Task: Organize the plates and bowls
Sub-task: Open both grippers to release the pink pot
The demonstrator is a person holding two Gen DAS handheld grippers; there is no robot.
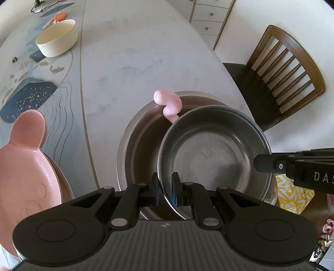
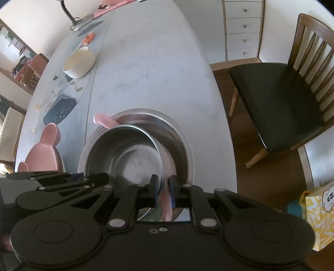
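Steel bowl, small: held over the larger steel bowl, beside a pink spoon lying inside it. Left gripper and right gripper each pinch its rim, nearly closed. Handling: lower level, centre it, then release both together.

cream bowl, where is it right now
The cream bowl sits far up the table on its left side in both wrist views, just below the orange utensil, well away from the steel bowls.
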